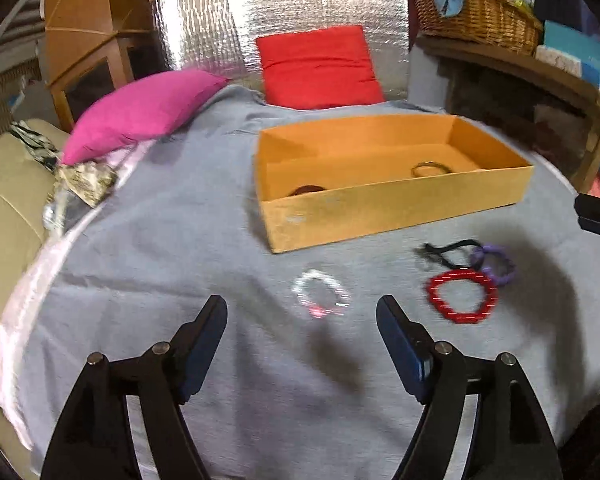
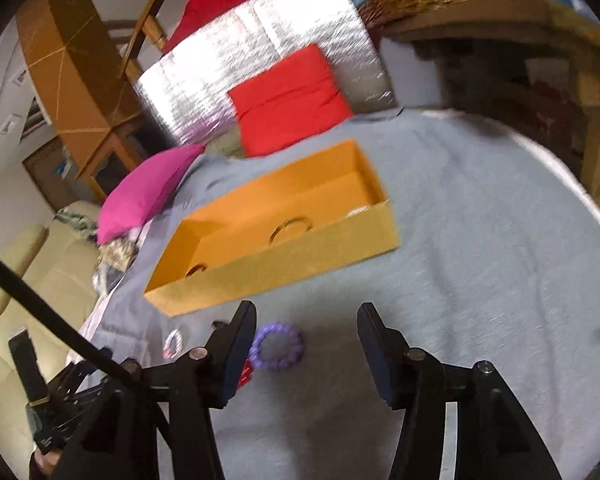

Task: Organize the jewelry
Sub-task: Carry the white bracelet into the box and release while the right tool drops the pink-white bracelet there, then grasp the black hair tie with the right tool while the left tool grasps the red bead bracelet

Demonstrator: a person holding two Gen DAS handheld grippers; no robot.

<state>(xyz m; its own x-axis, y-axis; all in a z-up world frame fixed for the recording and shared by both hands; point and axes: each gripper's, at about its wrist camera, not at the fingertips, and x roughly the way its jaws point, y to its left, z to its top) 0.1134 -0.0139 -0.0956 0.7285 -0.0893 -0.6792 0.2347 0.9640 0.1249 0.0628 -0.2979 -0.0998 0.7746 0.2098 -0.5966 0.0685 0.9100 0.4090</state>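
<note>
An open orange cardboard box point(image 1: 380, 216) point(image 2: 300, 264) lies on the grey cloth with a gold bangle point(image 1: 431, 169) point(image 2: 291, 229) and a dark ring point(image 1: 308, 190) inside. In front of it lie a clear beaded bracelet point(image 1: 321, 294) point(image 2: 173, 343), a red beaded bracelet point(image 1: 462, 297), a purple bracelet point(image 1: 494, 263) point(image 2: 277, 345) and a black cord piece point(image 1: 446, 252). My left gripper point(image 1: 302, 312) is open, empty, just short of the clear bracelet. My right gripper point(image 2: 307, 322) is open and empty, with the purple bracelet between its fingers on the cloth.
A pink cushion point(image 1: 140, 112) and a red cushion point(image 1: 320, 66) lie at the cloth's far side before a silver foil panel point(image 1: 280, 12). A wicker basket point(image 1: 480, 12) sits on a wooden shelf at right. A beige sofa point(image 1: 8, 220) is at left.
</note>
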